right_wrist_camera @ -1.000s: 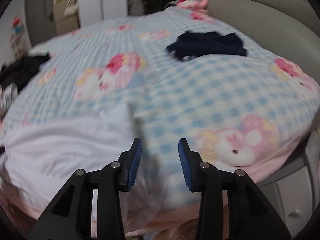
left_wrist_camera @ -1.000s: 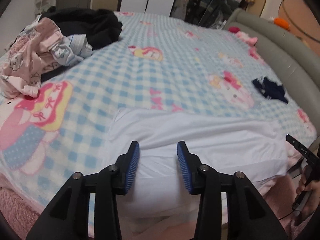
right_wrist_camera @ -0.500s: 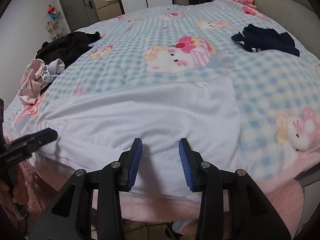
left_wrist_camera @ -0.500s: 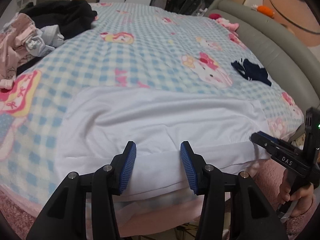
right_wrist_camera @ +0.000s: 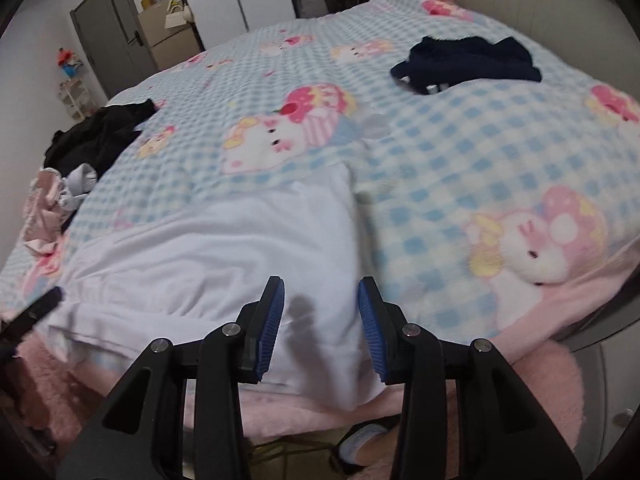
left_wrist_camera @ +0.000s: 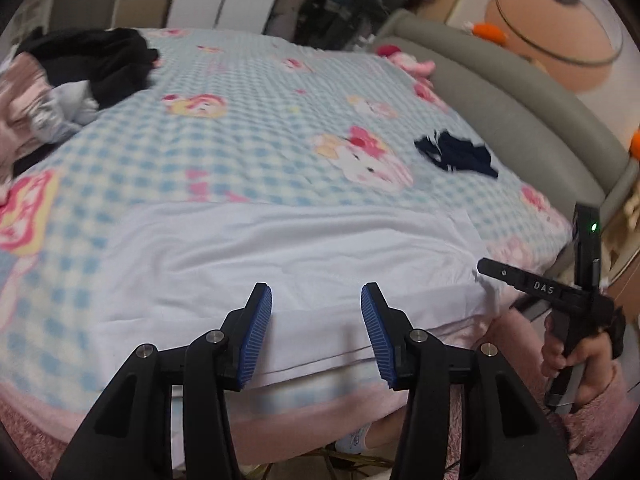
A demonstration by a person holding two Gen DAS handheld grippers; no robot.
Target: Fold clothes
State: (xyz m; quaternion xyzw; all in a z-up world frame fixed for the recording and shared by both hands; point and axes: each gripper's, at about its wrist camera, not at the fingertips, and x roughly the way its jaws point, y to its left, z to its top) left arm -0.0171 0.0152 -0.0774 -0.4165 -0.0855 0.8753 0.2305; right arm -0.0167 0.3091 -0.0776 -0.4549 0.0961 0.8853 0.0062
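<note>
A white garment [left_wrist_camera: 280,248] lies spread flat across the near edge of the bed, its hem hanging slightly over the side. My left gripper [left_wrist_camera: 316,292] hovers open above the hem's middle, with nothing between its pads. My right gripper [right_wrist_camera: 321,284] is above the garment's [right_wrist_camera: 220,248] right end. Its jaws are opening and nothing is pressed between them. In the left wrist view the right gripper [left_wrist_camera: 540,288] shows at the garment's right corner, held by a hand [left_wrist_camera: 576,364]. The left gripper's tip [right_wrist_camera: 36,312] shows at the left edge of the right wrist view.
The bed has a blue checked cartoon blanket [left_wrist_camera: 260,128] and a grey padded headboard [left_wrist_camera: 500,92]. A dark navy garment [right_wrist_camera: 468,64] lies on the right, towards the headboard. A black garment [right_wrist_camera: 96,136] and pink clothes [right_wrist_camera: 44,208] are piled at the far left. A pink fluffy rug [right_wrist_camera: 540,380] lies below the bed edge.
The right gripper swung from over the bare blanket to over the white garment's right end. The left gripper shifted along the hem, and the right gripper came into its view.
</note>
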